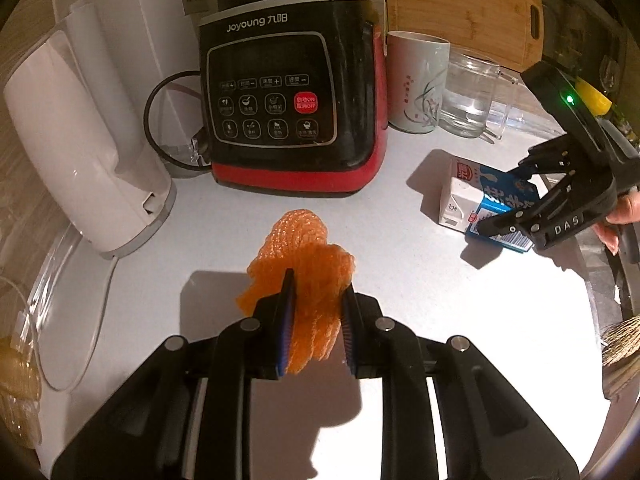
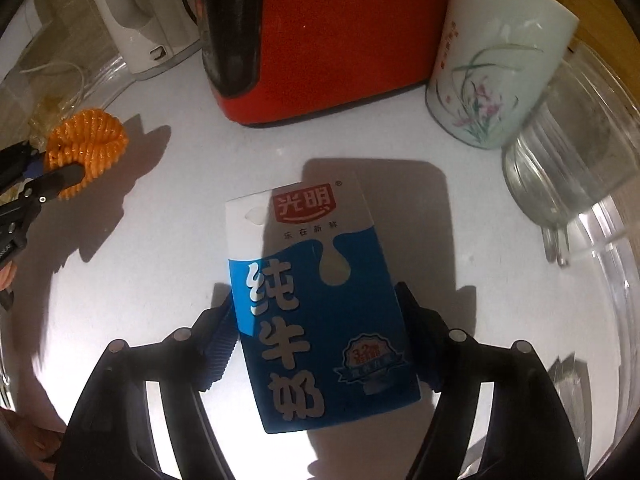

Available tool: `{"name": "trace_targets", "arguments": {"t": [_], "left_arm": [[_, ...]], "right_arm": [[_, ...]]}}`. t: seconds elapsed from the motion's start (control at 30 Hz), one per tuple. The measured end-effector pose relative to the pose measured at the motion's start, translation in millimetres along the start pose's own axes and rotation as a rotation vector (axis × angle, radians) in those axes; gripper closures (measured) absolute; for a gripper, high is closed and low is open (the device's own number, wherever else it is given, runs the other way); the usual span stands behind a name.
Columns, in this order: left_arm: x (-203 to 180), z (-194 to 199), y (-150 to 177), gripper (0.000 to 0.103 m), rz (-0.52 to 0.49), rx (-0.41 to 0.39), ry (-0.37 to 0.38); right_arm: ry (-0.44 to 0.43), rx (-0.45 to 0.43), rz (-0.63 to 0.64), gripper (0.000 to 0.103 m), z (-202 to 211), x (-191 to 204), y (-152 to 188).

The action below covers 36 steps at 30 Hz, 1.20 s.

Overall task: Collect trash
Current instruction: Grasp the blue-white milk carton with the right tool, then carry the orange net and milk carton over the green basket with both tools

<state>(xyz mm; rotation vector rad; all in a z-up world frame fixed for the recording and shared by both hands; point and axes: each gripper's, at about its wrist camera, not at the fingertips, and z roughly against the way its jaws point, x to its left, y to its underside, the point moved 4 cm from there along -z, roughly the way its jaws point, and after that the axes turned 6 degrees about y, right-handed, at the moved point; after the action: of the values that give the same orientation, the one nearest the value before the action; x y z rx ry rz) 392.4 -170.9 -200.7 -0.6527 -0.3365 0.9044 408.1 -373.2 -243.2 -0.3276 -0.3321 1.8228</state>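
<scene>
An orange foam net (image 1: 304, 272) is pinched between the two fingers of my left gripper (image 1: 316, 300), held just above the white counter (image 1: 400, 280). It also shows in the right wrist view (image 2: 86, 144), with the left gripper (image 2: 52, 178) at the left edge. A blue and white milk carton (image 2: 316, 320) lies between the fingers of my right gripper (image 2: 316, 312), which are closed against its two sides. In the left wrist view the right gripper (image 1: 516, 196) clamps the carton (image 1: 476, 196) at the right.
A black and red Joyoung blender (image 1: 292, 92) stands at the back. A white kettle (image 1: 80, 148) is at the left, a flowered mug (image 1: 418, 80) and a glass jug (image 1: 472, 96) at the right, a wooden board (image 1: 464, 4) behind them.
</scene>
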Motion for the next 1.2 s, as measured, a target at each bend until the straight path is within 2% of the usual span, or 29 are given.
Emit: {"name": "trace_targets", "arguments": {"t": [0.2,0.4,0.67,0.87,1.1,1.2], "left_arm": [[-13,22,14,0.082,0.014,-0.004,-0.005],[-33,57,44,0.082,0.049,-0.002,-0.014],[-72,118,106,0.082,0.114,0.004,-0.037],[-105,165,161,0.082,0.166,0.013,-0.051],[-138,207,222,0.082,0.2,0.026,-0.061],[-147,219,243,0.082,0.213,0.042,-0.062]], "right_arm": [[0.021,-0.054,-0.052,0.031,32,19,25],[0.039,-0.108,-0.1,0.031,76,49,60],[0.006,-0.15,-0.148,0.031,128,102,133],[-0.059,-0.17,-0.215,0.031,164,134,197],[-0.095,-0.152,-0.235,0.031,186,171,264],[-0.082,-0.138,-0.232,0.031,189,187,290]]}}
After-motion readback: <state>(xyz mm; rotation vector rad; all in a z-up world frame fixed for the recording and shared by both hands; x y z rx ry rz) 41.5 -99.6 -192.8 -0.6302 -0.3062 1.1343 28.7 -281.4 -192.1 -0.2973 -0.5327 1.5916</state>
